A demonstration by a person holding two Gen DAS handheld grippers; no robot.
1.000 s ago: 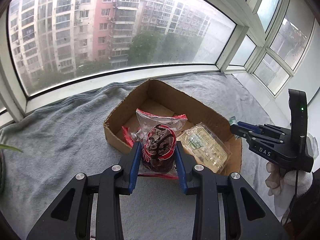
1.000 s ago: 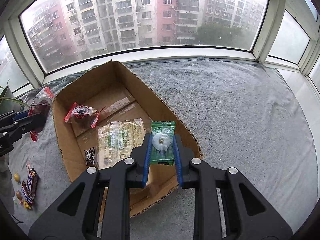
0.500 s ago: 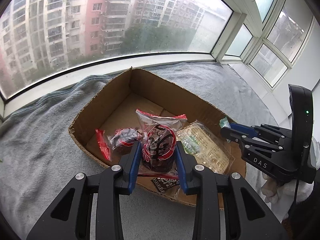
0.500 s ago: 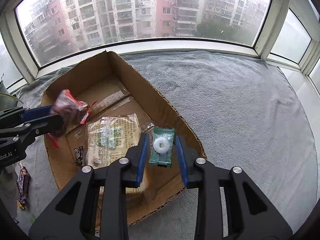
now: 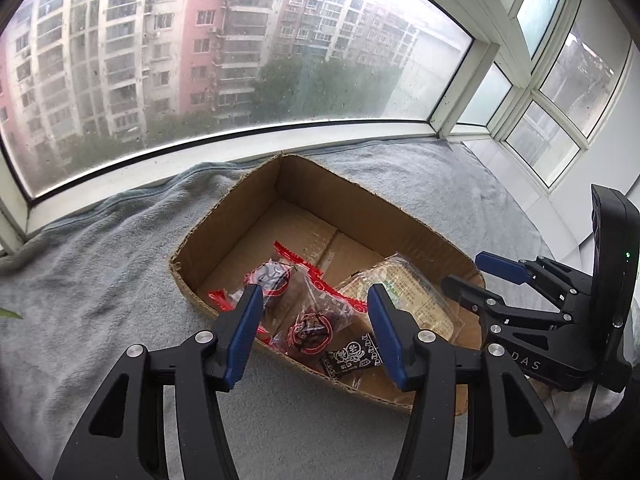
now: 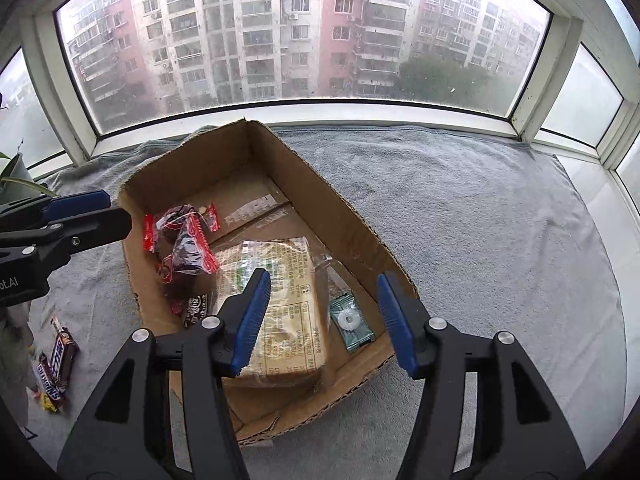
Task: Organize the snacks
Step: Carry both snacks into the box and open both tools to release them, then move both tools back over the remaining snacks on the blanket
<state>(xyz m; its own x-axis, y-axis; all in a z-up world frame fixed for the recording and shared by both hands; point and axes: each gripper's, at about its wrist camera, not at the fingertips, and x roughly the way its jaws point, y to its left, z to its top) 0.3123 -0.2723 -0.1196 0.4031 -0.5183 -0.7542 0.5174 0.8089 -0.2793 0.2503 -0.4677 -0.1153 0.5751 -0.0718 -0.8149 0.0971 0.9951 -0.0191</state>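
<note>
A cardboard box [image 5: 224, 220] sits on the grey towel. My left gripper [image 5: 314, 292] hovers over its near edge, jaws opening. A red-and-clear snack packet [image 5: 310, 322] lies loose in the box beneath them, beside a second red packet [image 5: 272, 280]. My right gripper [image 6: 323, 280] hangs over the box's other end, jaws also opening and nothing between the pads. A green candy packet [image 6: 351, 322] rests on the box floor, next to a large clear biscuit pack [image 6: 280, 300]. Each gripper shows in the other's view: right gripper [image 5: 472, 274], left gripper [image 6: 116, 212].
A small black sachet [image 6: 196, 308] lies in the box. Chocolate bars [image 6: 56, 360] and small sweets lie on the towel [image 6: 480, 220] left of the box. A plant [image 6: 16, 184] stands at the far left. The window sill runs behind the box.
Both grippers opened. The left one moved over the box and let go of the red packet, which dropped inside. The right one released the green candy onto the box floor.
</note>
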